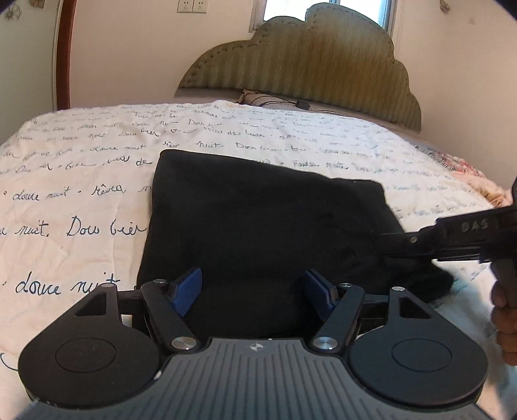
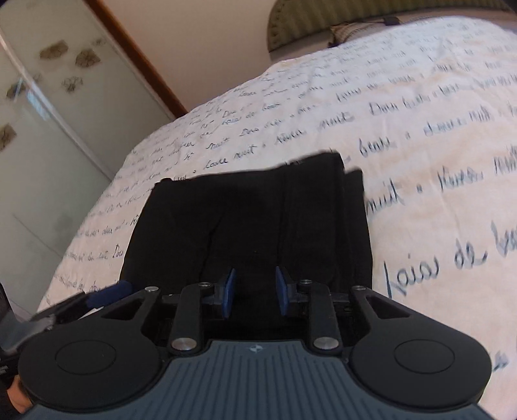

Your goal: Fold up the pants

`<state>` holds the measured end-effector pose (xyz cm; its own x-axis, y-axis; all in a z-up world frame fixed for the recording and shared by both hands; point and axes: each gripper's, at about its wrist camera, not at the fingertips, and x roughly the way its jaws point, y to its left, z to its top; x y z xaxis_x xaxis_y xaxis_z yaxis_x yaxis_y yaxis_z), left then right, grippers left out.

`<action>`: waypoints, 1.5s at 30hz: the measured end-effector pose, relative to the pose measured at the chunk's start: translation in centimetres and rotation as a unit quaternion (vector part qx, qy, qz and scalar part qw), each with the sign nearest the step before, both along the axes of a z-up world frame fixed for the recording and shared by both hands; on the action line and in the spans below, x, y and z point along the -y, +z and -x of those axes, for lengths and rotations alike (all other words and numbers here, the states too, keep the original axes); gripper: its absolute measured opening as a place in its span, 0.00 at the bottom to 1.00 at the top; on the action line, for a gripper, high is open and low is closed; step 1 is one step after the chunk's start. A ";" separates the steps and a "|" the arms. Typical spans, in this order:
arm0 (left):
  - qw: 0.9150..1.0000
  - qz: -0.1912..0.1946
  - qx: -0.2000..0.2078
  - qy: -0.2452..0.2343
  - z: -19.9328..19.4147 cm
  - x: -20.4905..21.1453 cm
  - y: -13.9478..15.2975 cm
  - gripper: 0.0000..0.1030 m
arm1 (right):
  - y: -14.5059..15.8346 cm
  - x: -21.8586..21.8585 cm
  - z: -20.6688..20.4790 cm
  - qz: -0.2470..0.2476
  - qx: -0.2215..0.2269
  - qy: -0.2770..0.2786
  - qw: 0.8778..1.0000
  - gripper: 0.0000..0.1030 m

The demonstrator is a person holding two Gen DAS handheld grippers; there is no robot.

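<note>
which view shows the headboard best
The left wrist view: the headboard shows nearly whole there, with its scalloped green outline against the wall behind the bed. The right wrist view catches only a strip of it along the top edge, cut off by the frame.

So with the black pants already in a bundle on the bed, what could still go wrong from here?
1. The folded pants show uneven layers: one edge pokes out at the far right corner, so another fold could come out lopsided.
2. The right gripper, jaws narrowly apart with nothing visibly pinched, might snag only the top layer and drag the stack open.
3. The left gripper stands open just above the near edge; pushing there could bunch the fabric or rumple the bedspread.
</note>
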<state>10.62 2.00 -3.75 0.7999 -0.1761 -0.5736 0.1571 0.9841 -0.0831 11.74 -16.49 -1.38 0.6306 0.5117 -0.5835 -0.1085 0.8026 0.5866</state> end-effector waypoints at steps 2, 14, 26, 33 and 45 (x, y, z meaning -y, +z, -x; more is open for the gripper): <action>1.000 -0.015 0.005 0.004 0.0 0.3 0.0 0.76 | -0.2 0.5 -0.1 -0.021 -0.011 -0.013 1.000 0.24; 0.994 -0.042 -0.013 0.098 7.2 -2.8 2.6 0.87 | 3.8 -2.4 10.6 0.223 0.064 -0.080 0.969 0.87; 0.991 -0.051 -0.027 0.123 9.0 -3.9 -0.3 1.00 | -1.3 -3.1 13.7 0.265 0.090 -0.129 0.951 0.93; 0.990 -0.055 -0.026 0.124 8.7 -3.8 -0.4 1.00 | -1.3 -3.2 13.7 0.263 0.088 -0.129 0.952 0.93; 0.990 -0.056 -0.026 0.124 8.7 -3.8 -0.4 1.00 | -1.4 -3.3 13.9 0.262 0.090 -0.129 0.952 0.93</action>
<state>1.94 5.77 -4.15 0.7795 0.0890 -0.6200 -0.0921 0.9954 0.0270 -2.14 -13.22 -2.73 0.8100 -0.0056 -0.5864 0.0716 0.9934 0.0893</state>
